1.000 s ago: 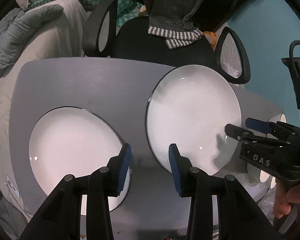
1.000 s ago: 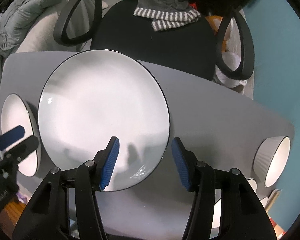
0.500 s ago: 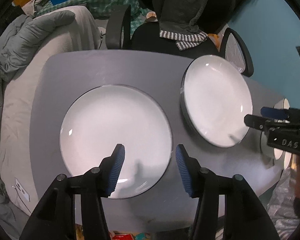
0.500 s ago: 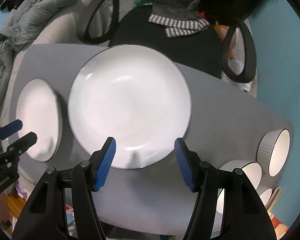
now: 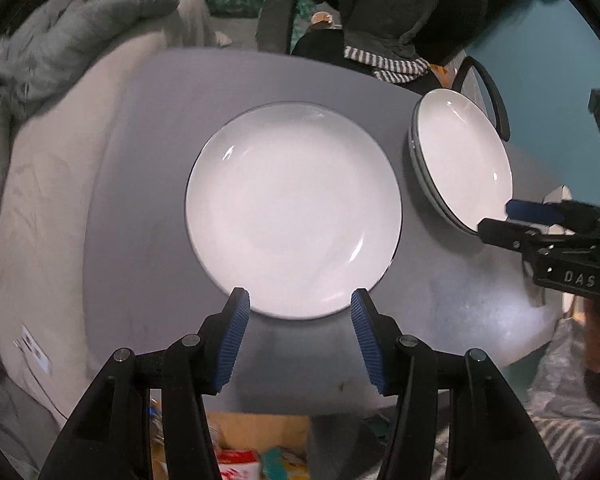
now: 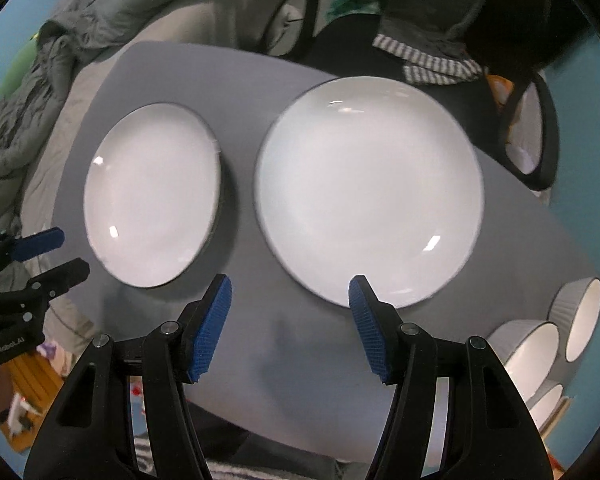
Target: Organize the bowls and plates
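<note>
Two plate spots on grey surface point(image 5: 148, 184): single plate point(image 5: 294, 208) centre, stack point(image 5: 464, 164) just right of it. Bowls point(image 6: 540, 344) at right edge. Left hand-held gripper point(image 5: 296, 336) and right hand-held gripper point(image 6: 288, 324) both apart, empty. Plates likely stiff, slippery, breakable; take by near rim.

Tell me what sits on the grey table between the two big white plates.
Nothing: the right wrist view shows only a bare strip of grey table between the left white plate and the right white plate.
</note>
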A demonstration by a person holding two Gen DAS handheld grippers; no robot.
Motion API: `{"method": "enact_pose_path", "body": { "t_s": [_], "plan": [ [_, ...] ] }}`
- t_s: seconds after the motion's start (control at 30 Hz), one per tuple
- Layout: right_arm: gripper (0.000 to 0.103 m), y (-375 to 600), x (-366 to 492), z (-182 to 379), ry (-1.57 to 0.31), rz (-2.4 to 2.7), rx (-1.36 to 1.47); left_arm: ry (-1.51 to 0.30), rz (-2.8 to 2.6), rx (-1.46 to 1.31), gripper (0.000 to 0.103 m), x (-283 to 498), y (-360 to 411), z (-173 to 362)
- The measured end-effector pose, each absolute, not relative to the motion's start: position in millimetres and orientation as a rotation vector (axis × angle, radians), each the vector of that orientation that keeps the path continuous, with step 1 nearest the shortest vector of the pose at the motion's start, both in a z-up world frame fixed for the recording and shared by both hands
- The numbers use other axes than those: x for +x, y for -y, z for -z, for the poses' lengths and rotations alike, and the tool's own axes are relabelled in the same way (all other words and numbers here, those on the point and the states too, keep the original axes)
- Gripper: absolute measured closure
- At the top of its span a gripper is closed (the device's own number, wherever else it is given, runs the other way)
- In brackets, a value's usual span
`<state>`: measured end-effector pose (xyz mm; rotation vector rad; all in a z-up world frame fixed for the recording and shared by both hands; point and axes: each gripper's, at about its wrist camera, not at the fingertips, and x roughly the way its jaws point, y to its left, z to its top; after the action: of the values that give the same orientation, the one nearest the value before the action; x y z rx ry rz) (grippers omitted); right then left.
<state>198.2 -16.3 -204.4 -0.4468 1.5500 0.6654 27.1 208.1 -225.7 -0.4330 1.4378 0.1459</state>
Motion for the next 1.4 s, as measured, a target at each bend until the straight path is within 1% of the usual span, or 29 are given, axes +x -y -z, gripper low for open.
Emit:
{"method": "enact_pose_path", "body": {
  "t_s": [0.27, 0.57, 0.8, 0.93, 1.4],
  "plan": [
    [0.042, -17, 182, 214, -1.592, -0.76, -0.442, -1.451, -0.217, -0.497, 0.049, 0, -231, 238],
    [0.042, -35, 181, 238, -1.673, -0.768, -0.405, -1.455, -0.277, -0.558, 0.049, -7, -256, 254],
    [0.042, -43, 186, 257, -1.747, -0.751, -0.395, -1.502, -0.272, -0.597, 0.049, 1, -268, 279],
    [0.042, -44, 192, 265, -1.784, -0.739, -0.37, -1.51, -0.277, -0.606, 0.049, 8, -273, 285],
    [0.042, -58, 203, 275, -1.776, -0.753, -0.375, -1.508, -0.318, -0.563, 0.049, 31, -291, 293]
  ]
}}
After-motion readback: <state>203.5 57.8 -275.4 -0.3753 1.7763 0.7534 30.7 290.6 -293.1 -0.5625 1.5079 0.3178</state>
